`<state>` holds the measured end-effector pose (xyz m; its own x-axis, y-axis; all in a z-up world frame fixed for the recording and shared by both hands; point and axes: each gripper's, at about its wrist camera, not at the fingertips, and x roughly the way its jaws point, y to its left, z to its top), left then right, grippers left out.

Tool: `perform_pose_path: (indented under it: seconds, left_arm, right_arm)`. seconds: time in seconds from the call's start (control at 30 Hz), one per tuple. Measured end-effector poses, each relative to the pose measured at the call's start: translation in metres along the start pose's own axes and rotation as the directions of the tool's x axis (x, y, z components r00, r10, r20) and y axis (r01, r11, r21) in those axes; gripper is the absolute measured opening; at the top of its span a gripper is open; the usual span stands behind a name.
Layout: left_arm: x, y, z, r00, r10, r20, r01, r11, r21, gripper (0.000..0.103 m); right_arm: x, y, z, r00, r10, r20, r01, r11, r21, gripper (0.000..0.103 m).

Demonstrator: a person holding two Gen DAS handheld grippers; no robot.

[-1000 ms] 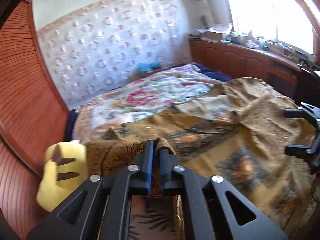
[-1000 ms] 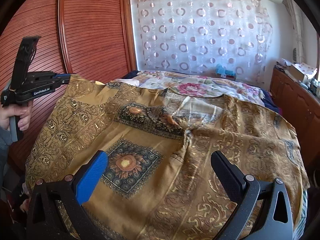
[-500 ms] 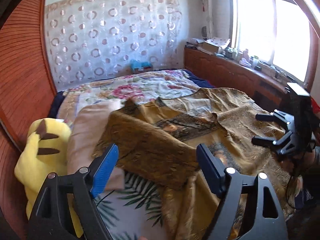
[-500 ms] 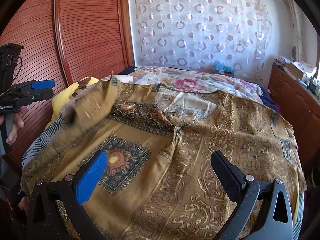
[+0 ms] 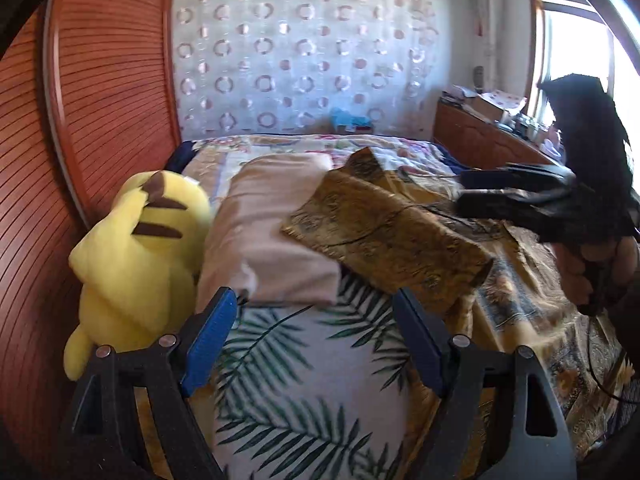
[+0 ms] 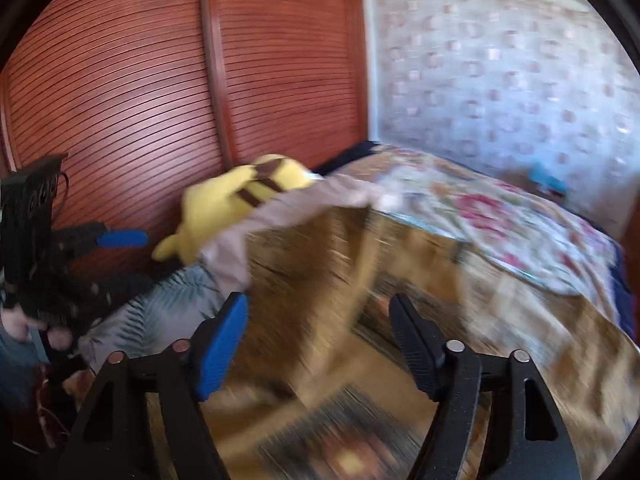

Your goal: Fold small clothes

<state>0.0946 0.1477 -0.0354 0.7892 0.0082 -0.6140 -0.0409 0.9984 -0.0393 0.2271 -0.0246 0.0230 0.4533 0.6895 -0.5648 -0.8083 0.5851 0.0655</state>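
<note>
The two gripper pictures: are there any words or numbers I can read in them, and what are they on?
None can be read in either view.
Boxes and papers on the wooden counter by the window: too small and blurred to show any letters.
The other hand-held gripper in the right wrist view: its side is blurred, no label readable.
The golden patterned garment and the yellow plush toy carry only patterns and stripes, no writing.
</note>
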Motion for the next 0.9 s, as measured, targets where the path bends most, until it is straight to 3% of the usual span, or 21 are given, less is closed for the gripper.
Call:
perform_pose_path:
  seconds: [0.13,0.27,0.43,0.5,0.57,0.77,0.9]
  left_arm:
    - [-0.001,0.016,-0.006,1.0,0.016,-0.007,-0.016,0.999,-0.032,0.081]
    - [-0.001,0.026,-0.012,1.0,0.026,-0.014,-0.027,0.999,-0.047,0.081]
    - [0.001,0.031,-0.016,1.0,0.02,-0.022,-0.021,0.998,-0.052,0.081]
    - [0.003,0.031,-0.017,1.0,0.017,-0.024,-0.019,0.998,-0.052,0.081]
    - [0.003,0.03,-0.016,1.0,0.016,-0.022,-0.017,0.999,-0.05,0.081]
    - [0.004,0.021,-0.013,1.0,-0.003,-0.011,0.002,0.999,-0.039,0.081]
    - [0.005,0.012,-0.013,1.0,-0.018,-0.011,0.018,0.999,-0.028,0.081]
  right_arm:
    - [0.067,0.012,0.026,0.994,0.071,-0.085,-0.072,0.997,-0.005,0.062]
    - [0.121,0.017,0.031,0.982,0.054,-0.181,-0.058,0.998,-0.014,0.058]
    - [0.153,0.014,0.027,0.968,0.051,-0.247,-0.056,0.998,-0.014,0.049]
    - [0.159,0.014,0.03,0.966,0.043,-0.254,-0.05,0.999,-0.02,0.038]
    - [0.158,0.014,0.03,0.967,0.043,-0.251,-0.048,0.999,-0.016,0.012]
    - [0.114,0.002,0.042,0.985,0.048,-0.167,-0.041,0.998,0.046,0.008]
    - [0.067,-0.018,0.048,0.998,-0.009,-0.069,0.015,0.997,0.082,0.007]
